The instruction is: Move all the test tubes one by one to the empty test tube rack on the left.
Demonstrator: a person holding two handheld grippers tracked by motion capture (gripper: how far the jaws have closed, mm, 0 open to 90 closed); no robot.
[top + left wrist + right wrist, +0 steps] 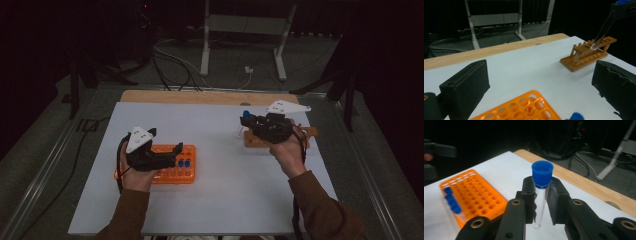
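My right gripper (542, 188) is shut on a clear test tube with a blue cap (541, 195), gripped just below the cap. In the high view this gripper (248, 121) hovers at the left end of a wooden tube rack (300, 136), with the tube's tip slanting down to the left. From the left gripper view, the tube (602, 30) hangs over that wooden rack (589, 53). My left gripper (167, 142) is open with nothing between its jaws, above an orange tube rack (172, 172). That rack holds a few blue-capped tubes (184, 163).
A white board (225, 200) covers the table, with a wooden strip (200, 96) along its far edge. Beyond it a white metal stand (245, 25) and cables (170, 60) lie on the dark floor. The orange rack (471, 195) has many vacant holes.
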